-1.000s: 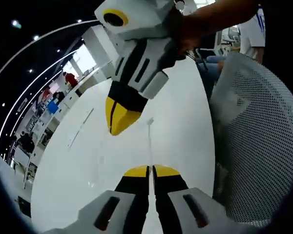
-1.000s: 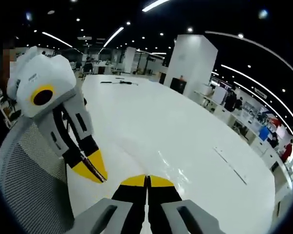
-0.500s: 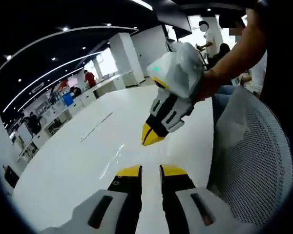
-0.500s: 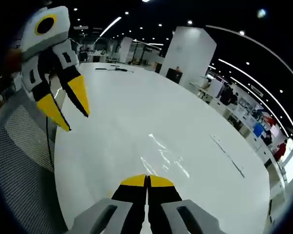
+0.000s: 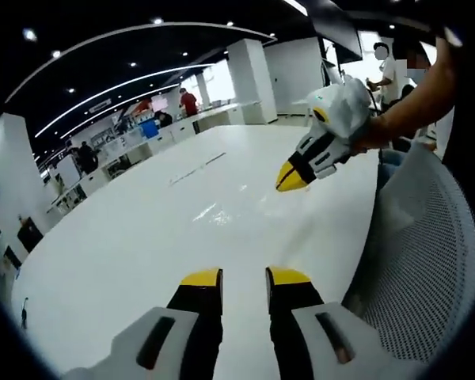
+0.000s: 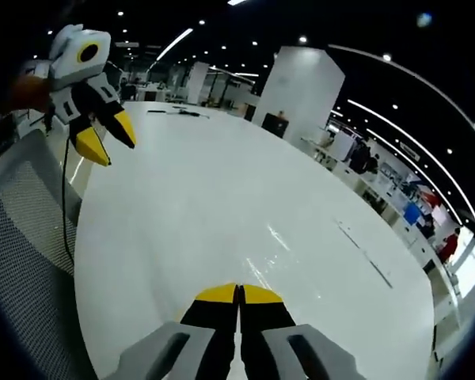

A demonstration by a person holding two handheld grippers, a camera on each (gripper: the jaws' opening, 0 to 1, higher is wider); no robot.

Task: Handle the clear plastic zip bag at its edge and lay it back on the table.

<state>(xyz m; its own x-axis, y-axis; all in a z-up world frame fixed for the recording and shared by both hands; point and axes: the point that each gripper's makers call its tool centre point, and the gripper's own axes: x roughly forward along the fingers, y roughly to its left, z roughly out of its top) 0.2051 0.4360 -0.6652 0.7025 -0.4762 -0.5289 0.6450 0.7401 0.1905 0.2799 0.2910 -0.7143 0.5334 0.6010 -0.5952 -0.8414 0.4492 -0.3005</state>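
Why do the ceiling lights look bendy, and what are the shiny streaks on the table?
In both the left gripper view and the right gripper view, the fisheye lens curves the straight ceiling light strips into arcs. The streaks are glare on the clear plastic zip bag lying on the white table, faint in both views.

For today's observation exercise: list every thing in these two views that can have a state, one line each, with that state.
left gripper: open, jaws apart, empty.
right gripper: shut, jaws together.
zip bag: lying flat on the table.
table: white, glossy.
mesh chair: beside the table, unoccupied.
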